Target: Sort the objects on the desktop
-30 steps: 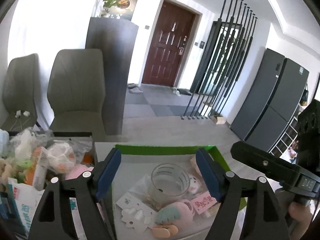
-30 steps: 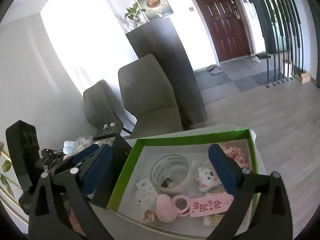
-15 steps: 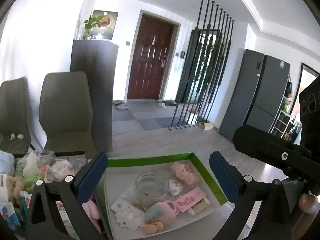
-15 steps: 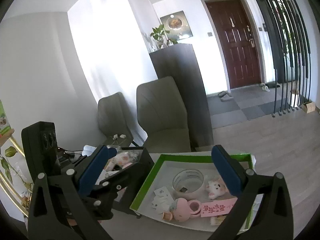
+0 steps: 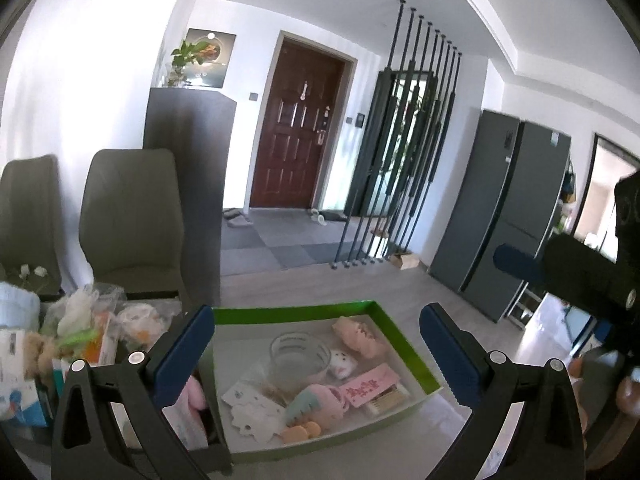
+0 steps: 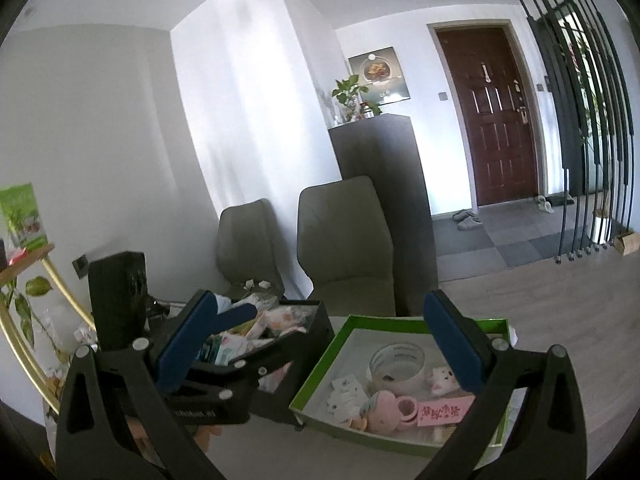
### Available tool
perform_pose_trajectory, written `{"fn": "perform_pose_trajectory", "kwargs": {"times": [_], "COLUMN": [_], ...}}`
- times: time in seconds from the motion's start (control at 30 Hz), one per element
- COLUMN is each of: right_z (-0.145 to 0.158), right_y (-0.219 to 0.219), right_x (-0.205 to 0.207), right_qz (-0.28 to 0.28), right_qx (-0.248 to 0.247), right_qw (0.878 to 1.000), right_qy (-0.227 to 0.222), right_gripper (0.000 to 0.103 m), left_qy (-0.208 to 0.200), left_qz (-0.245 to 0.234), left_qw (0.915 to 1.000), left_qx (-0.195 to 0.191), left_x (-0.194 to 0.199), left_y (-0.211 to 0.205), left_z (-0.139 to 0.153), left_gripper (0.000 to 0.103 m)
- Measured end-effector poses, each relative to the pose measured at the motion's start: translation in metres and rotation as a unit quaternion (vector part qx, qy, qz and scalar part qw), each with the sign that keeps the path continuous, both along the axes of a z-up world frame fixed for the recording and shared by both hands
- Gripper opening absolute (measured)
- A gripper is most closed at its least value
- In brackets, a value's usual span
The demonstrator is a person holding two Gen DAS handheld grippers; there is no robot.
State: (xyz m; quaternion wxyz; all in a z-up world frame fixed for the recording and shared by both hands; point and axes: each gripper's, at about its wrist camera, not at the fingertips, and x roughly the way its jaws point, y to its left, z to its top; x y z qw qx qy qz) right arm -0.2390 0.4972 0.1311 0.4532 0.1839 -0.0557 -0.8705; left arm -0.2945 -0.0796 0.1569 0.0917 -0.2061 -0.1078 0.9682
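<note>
A green-rimmed tray (image 5: 394,334) (image 6: 320,364) lies on the table ahead of both grippers. It holds a clear tape roll (image 5: 300,356) (image 6: 396,364), a pink plush carrot (image 5: 316,402), a pink card (image 5: 370,386) (image 6: 444,412), a small white toy (image 5: 342,364) (image 6: 442,380) and white paper cutouts (image 5: 256,418). My left gripper (image 5: 316,360) is open and empty, raised over the tray's near side. My right gripper (image 6: 326,356) is open and empty, above the tray's left edge. The left gripper's body (image 6: 212,392) shows in the right wrist view.
A black bin (image 6: 316,320) full of packets and toys stands left of the tray, with bagged items (image 5: 80,328) piled in it. Two grey chairs (image 5: 132,220) stand behind the table. A gold-framed shelf (image 6: 28,320) with a plant is at far left.
Both grippers have lifted and pulled back from the tray, which now looks smaller and lower in both views. The left jaws opened wider. Tray contents have not moved.
</note>
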Motion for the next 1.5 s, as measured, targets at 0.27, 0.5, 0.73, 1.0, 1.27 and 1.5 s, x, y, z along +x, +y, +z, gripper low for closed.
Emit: {"fn": "perform_pose_trajectory", "kwargs": {"times": [0.27,0.5,0.73,1.0,1.27,1.5], "right_z": [0.002,0.003,0.008,0.000,-0.065,-0.120], "right_y": [0.015,0.028,0.046,0.039,0.054,0.052], "right_x": [0.039,0.073,0.102,0.126,0.149,0.160], "right_qz": [0.010,0.017,0.024,0.045,0.125,0.147], "right_qx": [-0.001,0.004,-0.017,-0.009,-0.082,-0.074], "right_qw": [1.000,1.000,0.999,0.998,0.986,0.971], "right_qy": [0.010,0.024,0.045,0.041,-0.070,-0.172], "right_gripper": [0.103,0.103,0.103,0.103,0.103,0.103], "left_qy": [-0.006,-0.022,-0.014,-0.035,-0.052,-0.091], "left_qz": [0.000,0.016,0.043,0.054,0.040,0.021], "left_qw": [0.9999,0.9993,0.9979,0.9966,0.9972,0.9956], "left_qx": [0.011,0.025,0.047,0.052,0.036,0.009], "left_x": [0.044,0.084,0.124,0.150,0.176,0.211], "left_y": [0.003,-0.003,-0.022,-0.031,-0.024,-0.014], "left_z": [-0.001,-0.005,0.000,-0.008,-0.022,-0.073], "left_gripper": [0.102,0.102,0.102,0.102,0.102,0.102]}}
